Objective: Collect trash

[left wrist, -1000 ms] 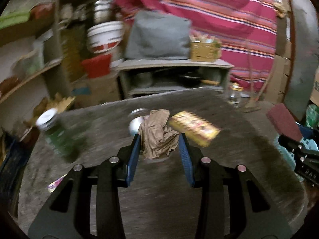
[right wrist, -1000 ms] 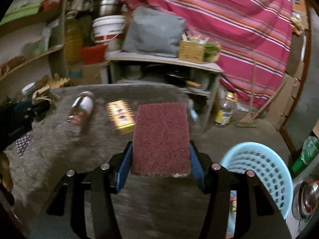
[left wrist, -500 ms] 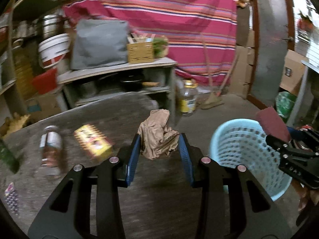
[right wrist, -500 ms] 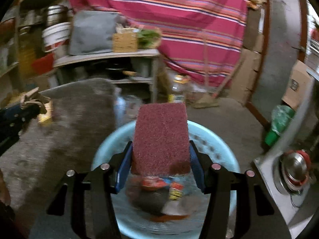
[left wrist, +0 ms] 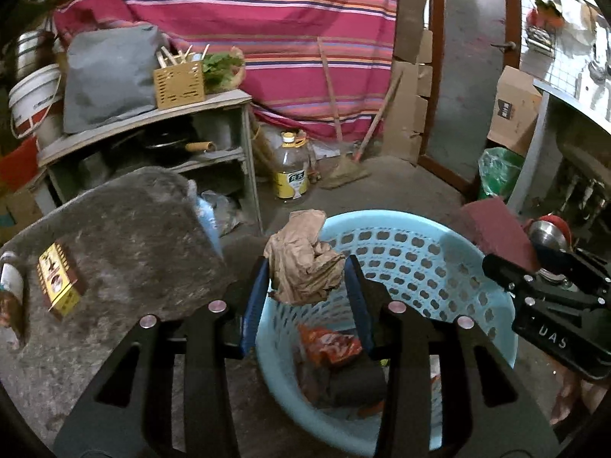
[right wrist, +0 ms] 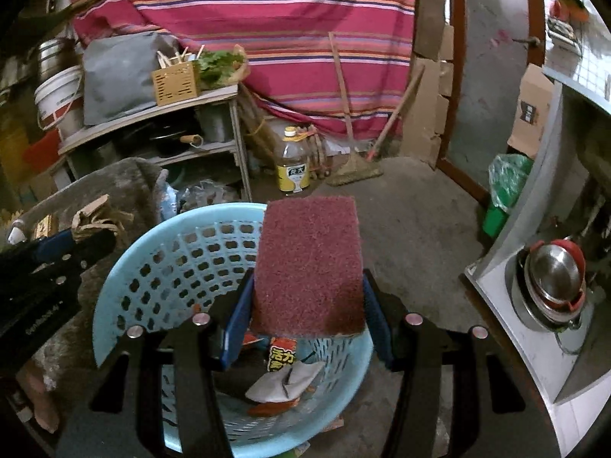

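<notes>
A light blue plastic basket (left wrist: 412, 259) stands on the floor beside the table, with an orange wrapper (left wrist: 328, 343) and other trash inside. My left gripper (left wrist: 307, 267) hangs over the basket's near-left rim. Crumpled brown paper (left wrist: 298, 252) sits between its blue pads, and the jaws are opening. My right gripper (right wrist: 307, 286) is shut on a flat maroon scouring pad (right wrist: 309, 259) above the basket (right wrist: 164, 267). In the left wrist view the pad (left wrist: 492, 225) shows over the basket's right rim. The right wrist view has the paper (right wrist: 95, 217) at the left.
The grey table (left wrist: 133, 236) at left holds a yellow box (left wrist: 57, 286) and a lying bottle (left wrist: 9, 286). Behind are a shelf unit (left wrist: 152, 122), an oil bottle (left wrist: 292, 168) and a broom on the floor. A green bag (left wrist: 500, 168) and a metal counter with pots (right wrist: 553, 278) stand right.
Both grippers have swung right from over the table to above the blue basket, each carrying its load. The table's box and bottle have slid to the left edge of view.
</notes>
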`<state>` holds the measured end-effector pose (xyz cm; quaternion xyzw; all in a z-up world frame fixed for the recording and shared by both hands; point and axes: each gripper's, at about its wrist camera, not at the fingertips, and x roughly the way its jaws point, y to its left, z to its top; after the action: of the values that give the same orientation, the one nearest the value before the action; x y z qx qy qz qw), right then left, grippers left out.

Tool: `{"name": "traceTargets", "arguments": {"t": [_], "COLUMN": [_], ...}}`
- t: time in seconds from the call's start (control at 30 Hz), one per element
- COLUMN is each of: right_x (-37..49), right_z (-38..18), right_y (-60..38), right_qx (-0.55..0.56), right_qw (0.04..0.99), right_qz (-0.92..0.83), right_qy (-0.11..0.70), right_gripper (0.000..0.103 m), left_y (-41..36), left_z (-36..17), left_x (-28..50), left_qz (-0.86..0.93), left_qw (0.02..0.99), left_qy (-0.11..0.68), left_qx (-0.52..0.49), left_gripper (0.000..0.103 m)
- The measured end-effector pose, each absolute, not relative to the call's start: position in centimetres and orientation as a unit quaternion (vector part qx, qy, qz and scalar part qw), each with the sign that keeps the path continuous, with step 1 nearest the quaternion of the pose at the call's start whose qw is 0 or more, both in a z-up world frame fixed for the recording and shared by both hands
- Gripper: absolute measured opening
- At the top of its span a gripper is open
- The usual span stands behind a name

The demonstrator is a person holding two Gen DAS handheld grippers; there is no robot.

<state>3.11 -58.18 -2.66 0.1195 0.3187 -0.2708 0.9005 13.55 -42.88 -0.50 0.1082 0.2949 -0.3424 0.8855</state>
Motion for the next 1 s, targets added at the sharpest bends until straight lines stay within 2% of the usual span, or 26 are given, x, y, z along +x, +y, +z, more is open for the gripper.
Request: {"name": "traceTargets", "arguments": {"t": [0.03,0.07,0.1,0.17,0.4,0.63,0.67,0.73,0.97,1.0], "right_x": [3.0,3.0,2.9,2.8,3.9,6.8,7.1,7.7,7.5,7.0], "right_z": [-2.7,-2.8,-2.9,-3.0,-3.5,-4.1,-4.2,-4.4,-4.9,-4.5], "right_y": [-58.3,-58.5,-58.6,-58.5,-57.8,-55.9,-55.7,-55.4,-53.6,-52.8], "right_qx": [0.122,0.124,0.125,0.125,0.126,0.124,0.127,0.133,0.135,0.131], "right_qw": [0.9,0.9,0.9,0.9,0.901,0.902,0.903,0.902,0.904,0.907], "right_qz": [-0.271,-0.271,-0.27,-0.268,-0.253,-0.23,-0.225,-0.227,-0.218,-0.217], "right_qy": [0.318,0.318,0.319,0.319,0.33,0.344,0.343,0.342,0.341,0.336], "right_gripper": [0.054,0.054,0.054,0.054,0.054,0.055,0.057,0.082,0.09,0.094], "left_y": [-43.1,-43.2,-43.1,-42.6,-39.8,-34.4,-33.6,-31.6,-24.8,-23.4], "left_z": [-0.4,-0.4,-0.3,-0.2,0.4,1.7,1.9,2.3,3.5,3.8], "left_x": [13.6,13.7,13.8,14.1,14.8,14.8,14.7,14.3,12.9,12.5], "left_qz": [-0.342,-0.342,-0.343,-0.34,-0.298,-0.262,-0.255,-0.238,-0.201,-0.192], "left_qw": [0.886,0.886,0.885,0.886,0.905,0.922,0.924,0.93,0.943,0.946], "left_qy": [0.293,0.293,0.295,0.299,0.288,0.276,0.274,0.267,0.256,0.253], "left_qx": [0.109,0.109,0.106,0.098,0.097,0.08,0.08,0.081,0.066,0.06], "left_gripper": [0.042,0.05,0.067,0.083,0.093,0.097,0.097,0.097,0.098,0.098]}}
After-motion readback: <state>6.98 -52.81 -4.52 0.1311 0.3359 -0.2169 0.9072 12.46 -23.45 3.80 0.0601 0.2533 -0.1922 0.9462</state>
